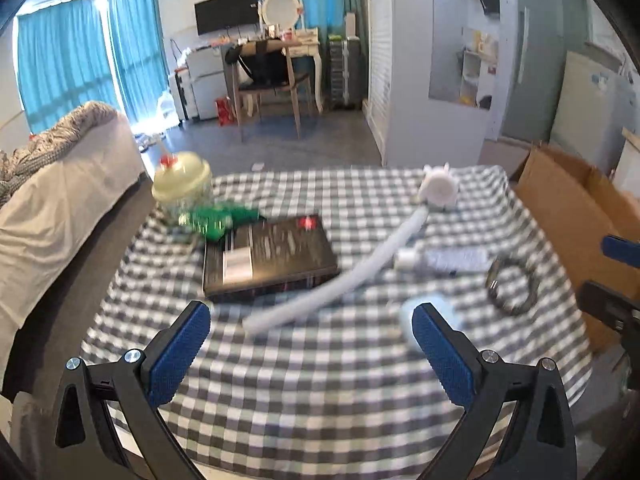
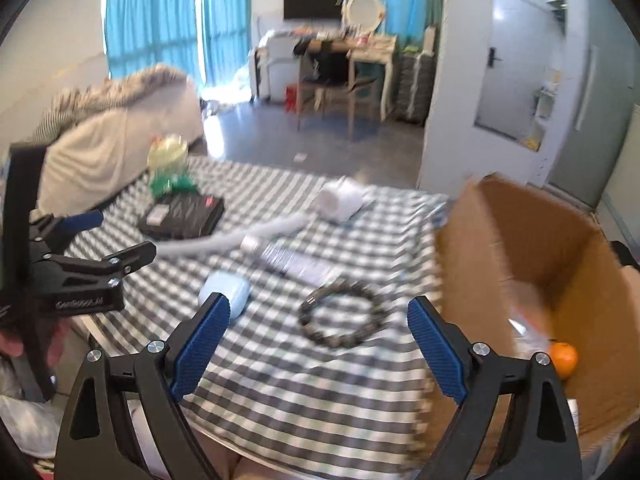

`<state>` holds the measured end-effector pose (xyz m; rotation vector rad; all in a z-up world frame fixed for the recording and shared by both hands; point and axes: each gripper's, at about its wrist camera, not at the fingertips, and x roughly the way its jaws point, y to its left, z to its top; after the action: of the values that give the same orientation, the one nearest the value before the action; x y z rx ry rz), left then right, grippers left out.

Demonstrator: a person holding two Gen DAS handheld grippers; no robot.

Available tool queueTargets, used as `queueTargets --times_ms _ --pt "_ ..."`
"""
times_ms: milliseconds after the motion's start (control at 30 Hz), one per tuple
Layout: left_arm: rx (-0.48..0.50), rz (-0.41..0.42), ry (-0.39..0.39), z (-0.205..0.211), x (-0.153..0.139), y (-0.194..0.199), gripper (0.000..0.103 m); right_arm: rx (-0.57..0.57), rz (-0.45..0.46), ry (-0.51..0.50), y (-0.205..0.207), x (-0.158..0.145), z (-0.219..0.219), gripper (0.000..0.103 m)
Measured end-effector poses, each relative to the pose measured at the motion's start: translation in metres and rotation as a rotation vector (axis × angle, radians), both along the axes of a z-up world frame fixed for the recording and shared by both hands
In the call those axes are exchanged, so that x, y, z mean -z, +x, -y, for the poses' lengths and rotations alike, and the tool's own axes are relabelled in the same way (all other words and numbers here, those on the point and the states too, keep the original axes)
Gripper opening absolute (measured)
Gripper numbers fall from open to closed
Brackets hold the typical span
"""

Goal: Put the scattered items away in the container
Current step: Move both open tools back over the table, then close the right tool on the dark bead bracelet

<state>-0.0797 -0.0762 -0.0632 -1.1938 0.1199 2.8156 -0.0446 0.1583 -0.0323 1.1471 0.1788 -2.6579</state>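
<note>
Checked grey-and-white cloth covers the counter (image 1: 320, 380); bedroom behind it, teal curtains (image 1: 64, 60), bed (image 1: 60, 184) off the counter's left side, desk with chair (image 1: 276, 72) and round mirror at the far wall. Frames are motion-blurred.

Landmark is the cardboard box (image 2: 532, 272), open, standing against the counter's right edge; an orange (image 2: 563, 359) and some blurred packaging lie inside it.

Beaded bracelet (image 2: 342, 314) lies flat on the cloth just left of the box, ahead of and between the right gripper (image 2: 318, 346) jaws, not touched. Pale blue case (image 2: 226, 290) sits further left of the box, just past the right gripper's left jaw. White hose (image 1: 340, 276) lies well left of the box, long axis diagonal, near end pointing toward the left gripper (image 1: 310, 354), far end up by a white round part (image 1: 438, 188). White tube (image 1: 444, 260) lies crosswise between hose and bracelet, cap end pointing away from the box. Black flat box (image 1: 268, 260) further left still; jar with pale lid (image 1: 182, 184) and green wrapper (image 1: 216, 220) at the far-left corner.

Both grippers: jaws spread wide, holding nothing, above the cloth.
</note>
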Motion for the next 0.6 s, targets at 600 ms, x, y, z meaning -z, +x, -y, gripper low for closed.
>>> queueTargets --times_ms 600 --pt "0.054 0.068 0.066 0.012 0.03 -0.018 0.103 0.009 0.257 0.061 -0.069 0.081 0.027 0.065"
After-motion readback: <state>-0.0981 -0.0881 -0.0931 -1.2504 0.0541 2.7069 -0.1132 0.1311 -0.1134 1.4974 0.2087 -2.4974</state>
